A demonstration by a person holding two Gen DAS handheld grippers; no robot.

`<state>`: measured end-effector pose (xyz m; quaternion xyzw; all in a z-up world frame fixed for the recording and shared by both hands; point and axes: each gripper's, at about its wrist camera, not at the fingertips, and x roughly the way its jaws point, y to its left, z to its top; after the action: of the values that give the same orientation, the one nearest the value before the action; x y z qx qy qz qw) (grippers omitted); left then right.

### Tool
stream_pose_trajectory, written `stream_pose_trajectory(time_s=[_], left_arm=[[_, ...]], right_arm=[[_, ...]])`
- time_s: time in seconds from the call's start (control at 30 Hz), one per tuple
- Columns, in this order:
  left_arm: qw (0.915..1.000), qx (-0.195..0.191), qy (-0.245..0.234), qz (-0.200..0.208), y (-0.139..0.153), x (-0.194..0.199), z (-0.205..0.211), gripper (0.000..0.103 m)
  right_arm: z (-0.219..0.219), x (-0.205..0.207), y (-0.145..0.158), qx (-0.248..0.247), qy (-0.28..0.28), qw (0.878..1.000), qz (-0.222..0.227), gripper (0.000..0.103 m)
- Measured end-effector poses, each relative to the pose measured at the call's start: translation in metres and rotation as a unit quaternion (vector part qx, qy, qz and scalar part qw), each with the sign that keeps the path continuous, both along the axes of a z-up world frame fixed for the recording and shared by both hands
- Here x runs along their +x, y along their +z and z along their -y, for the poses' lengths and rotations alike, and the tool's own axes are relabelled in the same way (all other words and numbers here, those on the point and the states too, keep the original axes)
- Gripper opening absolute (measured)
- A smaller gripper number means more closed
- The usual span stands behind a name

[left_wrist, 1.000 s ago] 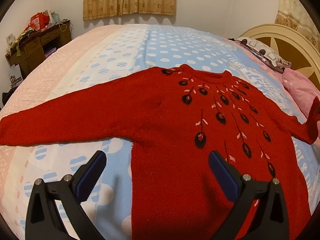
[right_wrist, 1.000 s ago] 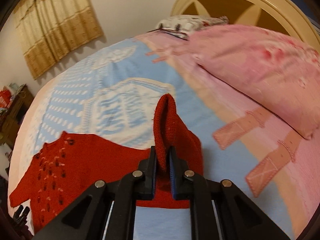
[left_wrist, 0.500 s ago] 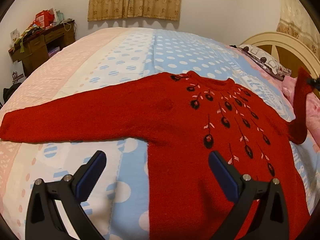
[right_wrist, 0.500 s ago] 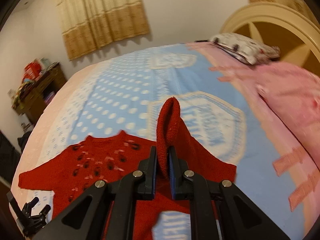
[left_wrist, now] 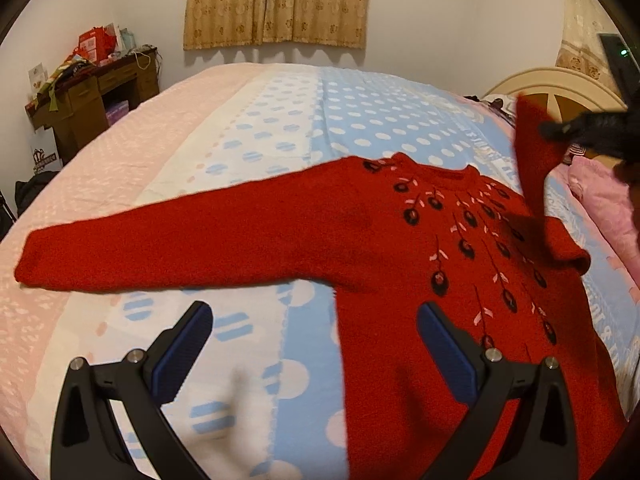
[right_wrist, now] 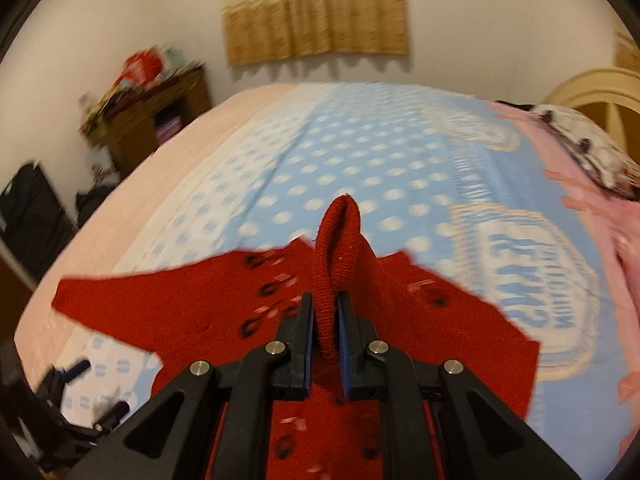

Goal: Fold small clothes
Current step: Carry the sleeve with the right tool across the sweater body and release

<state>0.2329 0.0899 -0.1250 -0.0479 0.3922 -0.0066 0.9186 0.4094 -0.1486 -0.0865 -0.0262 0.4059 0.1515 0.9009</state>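
Observation:
A red knitted sweater (left_wrist: 360,240) with black and pink flower motifs lies face up on the bed, one sleeve (left_wrist: 140,252) stretched out flat to the left. My right gripper (right_wrist: 325,312) is shut on the cuff of the other sleeve (right_wrist: 334,240), which hangs lifted above the sweater's chest (right_wrist: 224,300). From the left wrist view that raised sleeve (left_wrist: 534,152) stands at the right, pinched by the right gripper (left_wrist: 560,130). My left gripper (left_wrist: 312,332) is open above the bed near the sweater's underarm, nothing between its fingers. It shows again at the lower left (right_wrist: 86,384) of the right wrist view.
The bed cover (left_wrist: 280,128) is pink, white and blue with dots. A pink pillow (left_wrist: 600,204) and a cream headboard (left_wrist: 560,88) are on the right. A cluttered wooden desk (left_wrist: 92,92) stands left of the bed, curtains (left_wrist: 276,0) on the far wall.
My right gripper has carried the sleeve cuff from the pillow side in over the sweater's chest, rolling as it went. The left gripper has drifted slightly, still open.

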Motion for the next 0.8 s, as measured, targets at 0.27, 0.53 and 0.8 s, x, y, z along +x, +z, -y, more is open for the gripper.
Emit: stream_pose_trajectory(time_s=[0.27,0.53,0.8], left_arm=[[0.9987,-0.040,-0.003,-0.031,0.001,0.009,-0.022,0.103],[0.9981,-0.037,-0.028,-0.040,0.004,0.018,-0.003,0.103],[0.9969,-0.024,-0.067,-0.033,0.011,0.043,0.038,0.099]], right_arm=[[-0.077,-0.010,-0.071,-0.026,0.071,0.997,-0.036,0.010],[-0.066,-0.024,-0.123,-0.035,0.084,0.990,-0.109,0.060],[0.023,-0.076,-0.102,-0.018,0.028,0.996,-0.085,0.067]])
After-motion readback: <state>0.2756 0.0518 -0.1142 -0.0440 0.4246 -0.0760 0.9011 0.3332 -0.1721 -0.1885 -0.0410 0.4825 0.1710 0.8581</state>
